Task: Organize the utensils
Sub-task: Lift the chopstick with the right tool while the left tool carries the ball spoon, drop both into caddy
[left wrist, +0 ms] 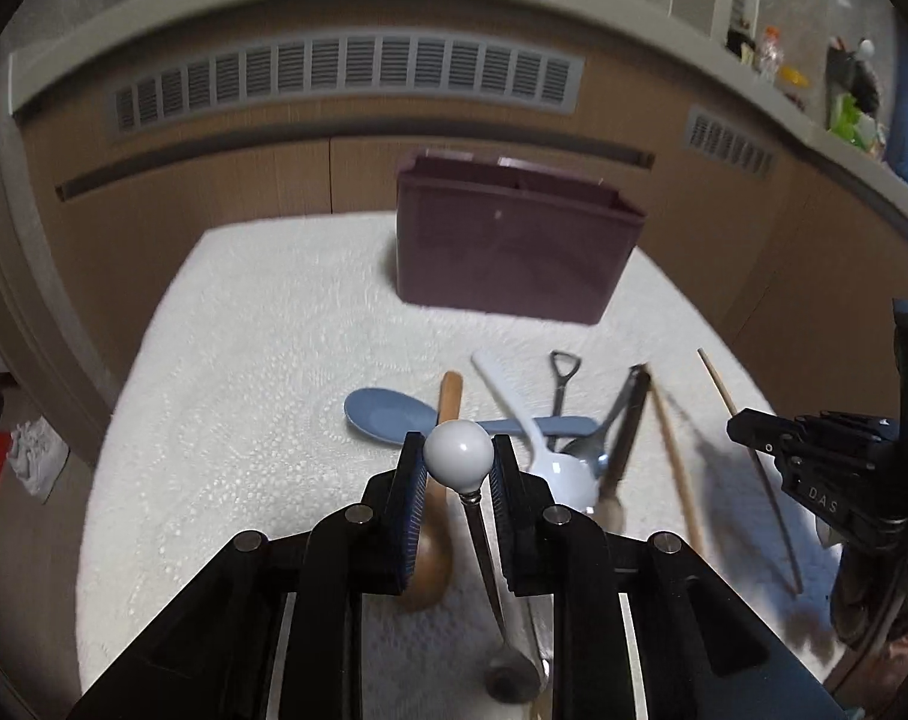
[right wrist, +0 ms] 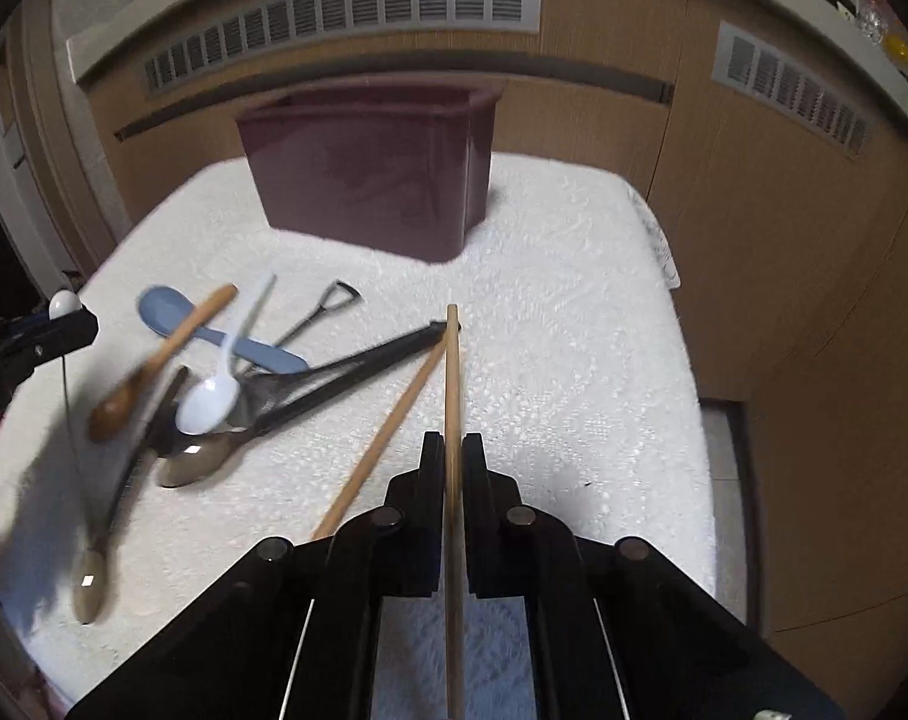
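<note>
Left hand-held gripper (left wrist: 459,468): I pinch the white ball-knobbed thin metal spoon (left wrist: 459,451); smooth knob, slippery.
Right hand-held gripper (right wrist: 452,462): I clamp one light, stiff wooden chopstick (right wrist: 452,390) mid-shaft.

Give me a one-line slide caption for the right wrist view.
Right gripper shut on one wooden chopstick, its mate on the white cloth, maroon bin behind.
</note>
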Demonstrator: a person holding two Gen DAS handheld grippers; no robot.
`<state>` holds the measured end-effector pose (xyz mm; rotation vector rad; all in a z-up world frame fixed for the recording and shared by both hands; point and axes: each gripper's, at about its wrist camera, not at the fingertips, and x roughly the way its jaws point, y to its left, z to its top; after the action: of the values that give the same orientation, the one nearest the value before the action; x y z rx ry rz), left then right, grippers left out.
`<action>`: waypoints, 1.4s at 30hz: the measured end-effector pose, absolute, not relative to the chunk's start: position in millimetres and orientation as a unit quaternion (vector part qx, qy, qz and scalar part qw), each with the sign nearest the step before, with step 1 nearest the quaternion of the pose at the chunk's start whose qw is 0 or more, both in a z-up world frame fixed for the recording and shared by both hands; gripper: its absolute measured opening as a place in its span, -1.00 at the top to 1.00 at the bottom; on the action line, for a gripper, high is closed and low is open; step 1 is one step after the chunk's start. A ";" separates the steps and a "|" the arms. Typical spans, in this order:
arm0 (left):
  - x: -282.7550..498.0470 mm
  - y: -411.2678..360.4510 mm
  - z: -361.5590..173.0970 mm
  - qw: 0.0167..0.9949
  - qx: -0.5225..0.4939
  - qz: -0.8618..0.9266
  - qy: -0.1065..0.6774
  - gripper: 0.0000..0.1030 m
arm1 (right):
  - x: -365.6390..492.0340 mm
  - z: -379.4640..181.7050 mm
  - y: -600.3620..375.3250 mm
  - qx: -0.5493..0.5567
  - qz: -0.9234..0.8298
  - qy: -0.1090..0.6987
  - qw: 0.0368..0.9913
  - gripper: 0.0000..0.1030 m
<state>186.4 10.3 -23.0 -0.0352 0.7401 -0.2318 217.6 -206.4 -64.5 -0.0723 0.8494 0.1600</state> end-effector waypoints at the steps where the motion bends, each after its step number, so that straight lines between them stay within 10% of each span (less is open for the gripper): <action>1: 180.9 10.8 -18.2 0.928 -0.018 -0.115 0.353 0.58 | 212.5 -58.6 -206.7 -0.033 0.078 0.402 0.912 0.90; 24: 279.3 0.9 186.2 0.977 0.034 -0.143 0.151 0.58 | 285.2 171.9 -209.4 0.001 0.068 0.146 0.987 0.90; 42: 421.2 1.0 79.6 0.952 -0.020 -0.174 0.252 0.58 | 409.8 77.7 -179.1 0.004 0.043 0.179 0.983 0.90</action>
<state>421.2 1.0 79.6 -0.0410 0.5125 -0.3527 409.8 -179.1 77.7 0.0084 0.3608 0.0865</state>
